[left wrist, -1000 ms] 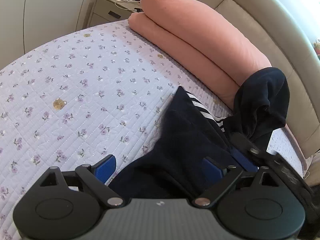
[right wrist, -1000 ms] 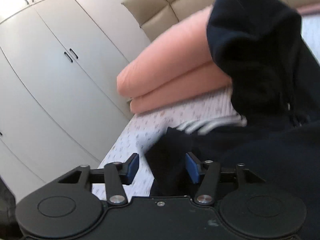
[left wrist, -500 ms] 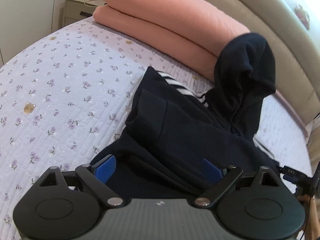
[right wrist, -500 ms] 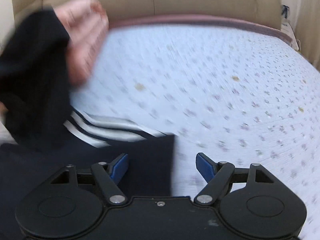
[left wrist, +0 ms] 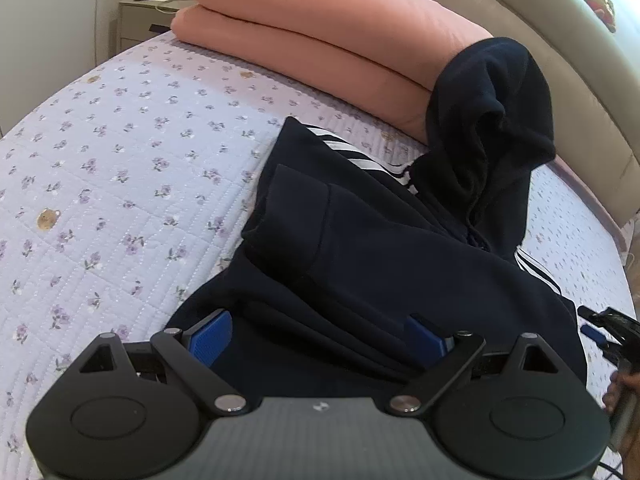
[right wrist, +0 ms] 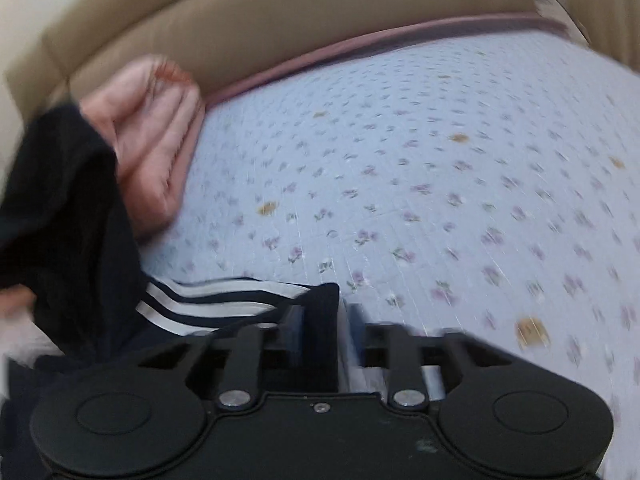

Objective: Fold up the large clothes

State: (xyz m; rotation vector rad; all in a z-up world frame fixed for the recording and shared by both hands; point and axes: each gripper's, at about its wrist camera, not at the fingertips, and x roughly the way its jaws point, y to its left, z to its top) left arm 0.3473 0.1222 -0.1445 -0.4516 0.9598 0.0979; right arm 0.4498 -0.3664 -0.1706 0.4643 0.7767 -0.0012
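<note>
A dark navy hoodie (left wrist: 380, 248) with white sleeve stripes lies on the floral bed cover (left wrist: 100, 184), one sleeve folded across its body and its hood (left wrist: 492, 120) propped against the pink duvet. My left gripper (left wrist: 318, 338) is open, its blue pads spread over the hoodie's lower hem. My right gripper (right wrist: 322, 332) is shut on the striped sleeve's cuff edge (right wrist: 320, 300) at the hoodie's right side; it shows at the far right of the left wrist view (left wrist: 600, 332).
A folded pink duvet (left wrist: 320, 36) lies along the beige padded headboard (left wrist: 560, 40). A bedside table (left wrist: 156, 12) stands beyond the bed's far left corner. Open floral bed cover (right wrist: 460, 200) stretches to the right of the hoodie.
My right gripper swung from the left sleeve to the hoodie's right side, then closed on the striped cuff edge. The left sleeve now lies folded across the body. My left gripper drew back.
</note>
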